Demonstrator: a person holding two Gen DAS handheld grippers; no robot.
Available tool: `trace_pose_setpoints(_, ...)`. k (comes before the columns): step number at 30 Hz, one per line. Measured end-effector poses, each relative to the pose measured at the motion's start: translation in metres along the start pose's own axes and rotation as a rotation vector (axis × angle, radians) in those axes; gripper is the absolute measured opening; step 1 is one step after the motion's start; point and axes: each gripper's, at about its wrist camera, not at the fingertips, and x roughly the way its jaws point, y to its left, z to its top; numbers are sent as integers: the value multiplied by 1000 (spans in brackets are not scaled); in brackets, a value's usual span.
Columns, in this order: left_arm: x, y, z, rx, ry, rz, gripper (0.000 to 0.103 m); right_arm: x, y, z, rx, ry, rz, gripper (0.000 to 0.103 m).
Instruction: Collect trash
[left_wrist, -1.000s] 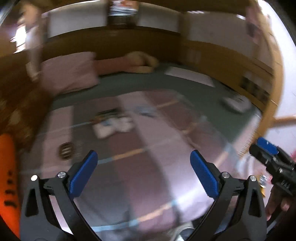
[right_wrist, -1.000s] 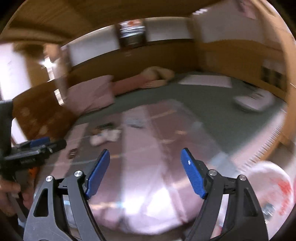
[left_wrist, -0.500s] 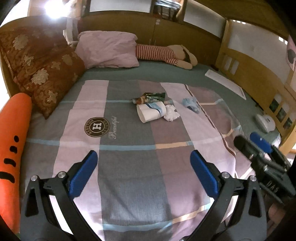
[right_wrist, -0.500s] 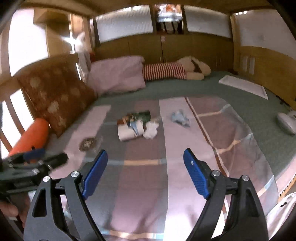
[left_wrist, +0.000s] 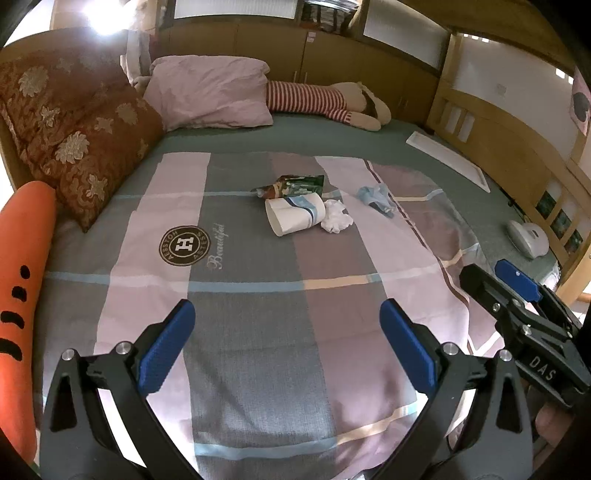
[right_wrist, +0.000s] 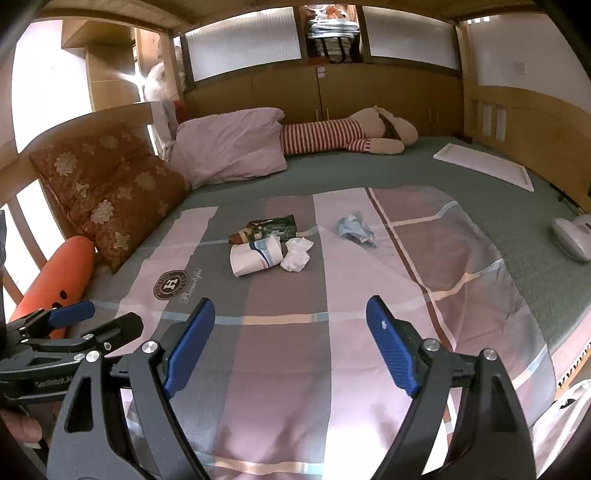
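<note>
Both tongs are wide open and hold nothing: my left gripper (left_wrist: 282, 345) fills the bottom of its view with bare bedspread between its blue pads, and my right gripper (right_wrist: 290, 345) does the same in its own view. Each one shows at the edge of the other's picture, the right at the lower right, the left at the lower left.

All the trash sits near the middle of the frame, on the striped bedspread (left_wrist: 258, 332), well apart from both tongs. A paper cup (left_wrist: 294, 218) lies on its side with its mouth toward the left. A green snack wrapper (left_wrist: 291, 185) lies just behind it, a crumpled white tissue (left_wrist: 336, 220) touches its right end, and a crumpled blue scrap (left_wrist: 376, 197) sits a little farther right.

At the upper left are a brown flowered cushion (left_wrist: 77, 136) and a pink pillow (left_wrist: 210, 92); a striped plush toy (left_wrist: 325, 101) lies along the far edge. An orange bolster (left_wrist: 22, 295) runs down the left edge.
</note>
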Motion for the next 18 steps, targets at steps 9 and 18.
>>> trace_pose_setpoints(9, 4, 1, 1, -3, 7, 3, 100, 19, 2, 4, -8, 32, -2, 82)
trace_pose_setpoints(18, -9, 10, 10, -47, -17, -13, 100, 152, -15, 38, 46, 198, -15, 71)
